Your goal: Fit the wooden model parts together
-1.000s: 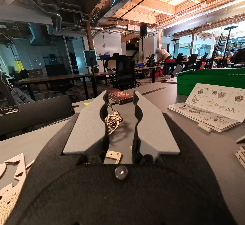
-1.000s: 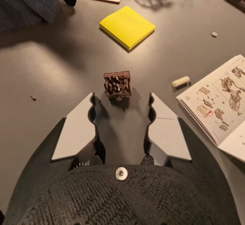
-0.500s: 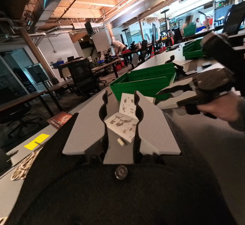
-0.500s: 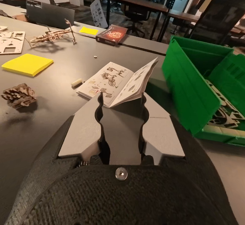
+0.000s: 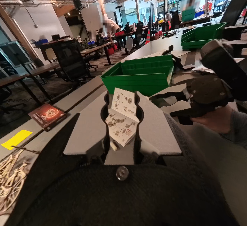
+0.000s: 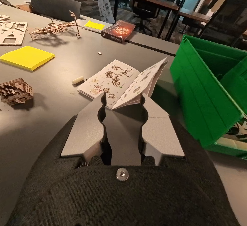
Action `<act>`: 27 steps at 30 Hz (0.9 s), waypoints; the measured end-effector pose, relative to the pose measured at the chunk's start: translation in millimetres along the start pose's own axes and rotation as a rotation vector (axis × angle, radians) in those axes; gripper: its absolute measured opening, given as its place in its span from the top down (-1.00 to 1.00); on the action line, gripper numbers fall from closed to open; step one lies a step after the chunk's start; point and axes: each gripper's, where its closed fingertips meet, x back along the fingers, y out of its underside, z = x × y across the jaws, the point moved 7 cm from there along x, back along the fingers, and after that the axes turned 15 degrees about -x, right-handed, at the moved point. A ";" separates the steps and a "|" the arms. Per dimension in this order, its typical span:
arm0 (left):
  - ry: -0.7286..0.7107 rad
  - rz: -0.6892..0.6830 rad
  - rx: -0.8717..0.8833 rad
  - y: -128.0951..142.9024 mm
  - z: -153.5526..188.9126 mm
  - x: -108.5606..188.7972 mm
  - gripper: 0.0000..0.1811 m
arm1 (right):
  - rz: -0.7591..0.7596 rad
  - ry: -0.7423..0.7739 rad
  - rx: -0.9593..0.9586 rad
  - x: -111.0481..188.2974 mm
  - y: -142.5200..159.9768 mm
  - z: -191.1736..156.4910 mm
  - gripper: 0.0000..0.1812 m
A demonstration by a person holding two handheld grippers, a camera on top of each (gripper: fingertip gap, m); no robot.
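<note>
My left gripper (image 5: 121,96) is open and empty, its fingers framing the booklet (image 5: 122,118) at frame centre, with a small white peg (image 5: 113,145) just below it on the table (image 5: 80,99). My right gripper (image 6: 123,95) is open and empty too, held above the table with its tips over the booklet's (image 6: 117,80) near edge; in the left wrist view it (image 5: 157,99) shows at centre right, in my hand (image 5: 213,120).

In the right wrist view, the dark wooden block (image 6: 15,91) sits at the left edge. The bicycle model (image 6: 53,28) lies on its side at upper left, beside the cut-out sheet (image 6: 10,32). A yellow pad (image 6: 26,58) lies between block and model. The peg (image 6: 78,80) is just left of the booklet, a tiny ring (image 6: 99,53) is above it, and a dark box (image 6: 119,30) is at top centre. The green bin (image 6: 200,86) fills the right side.
</note>
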 end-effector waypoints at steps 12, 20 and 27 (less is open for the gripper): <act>0.276 -0.070 0.375 26.7 -25.4 -56.4 0.79 | -0.006 0.055 0.076 -24.9 -12.4 -3.0 1.00; 0.478 -0.268 0.725 62.8 -29.4 -93.9 0.65 | 0.017 0.096 0.197 -27.8 -6.7 -10.3 1.00; 0.568 -0.295 1.030 86.9 -27.7 -115.4 0.60 | 0.016 0.119 0.291 -29.2 -5.1 -17.3 1.00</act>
